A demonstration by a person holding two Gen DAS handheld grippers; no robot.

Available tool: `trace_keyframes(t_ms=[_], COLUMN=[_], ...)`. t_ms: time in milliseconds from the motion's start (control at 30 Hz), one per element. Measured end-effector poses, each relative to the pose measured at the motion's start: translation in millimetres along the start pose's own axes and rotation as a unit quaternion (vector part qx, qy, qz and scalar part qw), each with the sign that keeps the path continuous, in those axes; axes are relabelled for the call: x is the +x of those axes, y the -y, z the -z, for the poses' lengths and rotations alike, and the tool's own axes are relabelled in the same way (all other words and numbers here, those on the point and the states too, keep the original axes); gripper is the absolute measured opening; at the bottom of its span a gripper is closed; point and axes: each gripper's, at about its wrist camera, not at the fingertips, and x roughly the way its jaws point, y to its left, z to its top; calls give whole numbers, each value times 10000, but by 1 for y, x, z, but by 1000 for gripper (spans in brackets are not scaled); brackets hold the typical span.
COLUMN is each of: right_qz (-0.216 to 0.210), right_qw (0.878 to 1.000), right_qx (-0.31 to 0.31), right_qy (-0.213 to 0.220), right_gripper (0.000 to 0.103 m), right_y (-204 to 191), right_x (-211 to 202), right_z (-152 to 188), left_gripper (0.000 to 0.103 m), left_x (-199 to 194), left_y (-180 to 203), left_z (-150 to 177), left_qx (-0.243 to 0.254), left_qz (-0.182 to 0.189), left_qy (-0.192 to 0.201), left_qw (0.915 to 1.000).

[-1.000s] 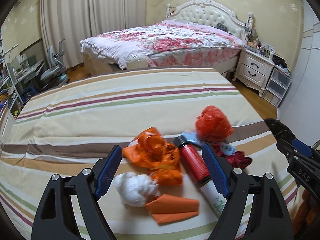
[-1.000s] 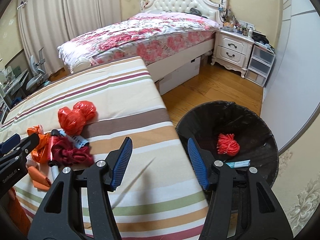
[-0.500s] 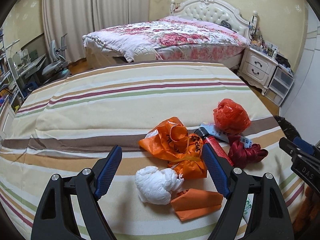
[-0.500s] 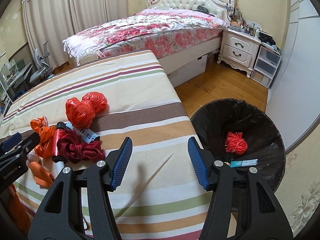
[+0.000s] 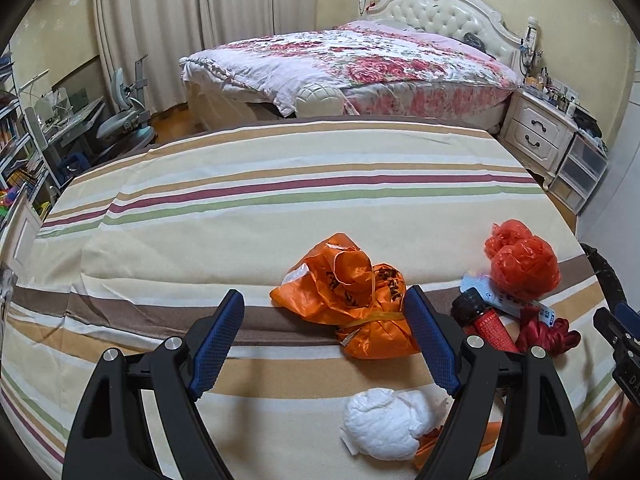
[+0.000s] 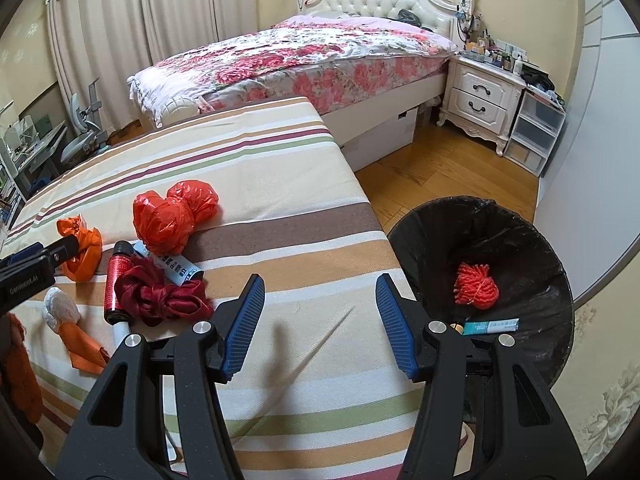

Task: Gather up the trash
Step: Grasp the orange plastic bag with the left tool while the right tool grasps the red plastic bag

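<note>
Trash (image 5: 352, 300) lies clustered on the striped bed (image 5: 240, 208) beside the bin (image 6: 480, 240), so my left claw (image 5: 328, 340) and right claw (image 6: 320, 320) hover released, empty.

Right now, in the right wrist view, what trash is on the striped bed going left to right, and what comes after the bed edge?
White crumpled wad → red tube → dark red ribbon bundle → then, off the bed, black trash bin holding a red-orange tassel.
</note>
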Motion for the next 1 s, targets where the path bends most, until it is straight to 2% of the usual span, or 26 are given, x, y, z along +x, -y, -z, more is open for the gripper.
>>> trace_keyframes(t_ms=[100, 233, 400, 567, 633, 700, 767, 867, 1000], right_qz=[-3, -7, -24, -55, -77, -102, -146, -235, -374], right_qw=[10000, 10000, 9999, 9997, 9996, 9994, 9991, 9984, 9971], right_qx=[-24, -55, -114, -220, -273, -335, -403, -513, -663], right_qy=[-4, -13, -34, -21, -11, 3, 22, 54, 84], right_gripper=[56, 56, 56, 57, 57, 57, 57, 58, 58], right_y=[-1, -4, -10, -19, -24, -30, -37, -49, -68], right_x=[1, 1, 3, 3, 3, 3, 3, 3, 4], right_z=[-1, -1, -2, -5, -7, -10, -14, -20, -28], left_gripper=[80, 80, 83, 83, 78, 61, 57, 40, 34], left_x=[2, -1, 5, 11, 10, 11, 11, 8, 6], left_y=[-9, -16, -12, -13, -14, -15, -18, -19, -27], left_z=[0, 0, -2, -2, -3, -2, -1, 0, 1], left_qx=[-107, -298, -198, -164, -122, -84, -149, -96, -139], left_qz=[-141, 30, -104, 24, 71, 234, 434, 530, 541], left_qy=[14, -2, -20, -112, -54, -78, -79, -3, 32], left_qw=[9998, 9996, 9997, 9998, 9999, 9997, 9989, 9985, 9984])
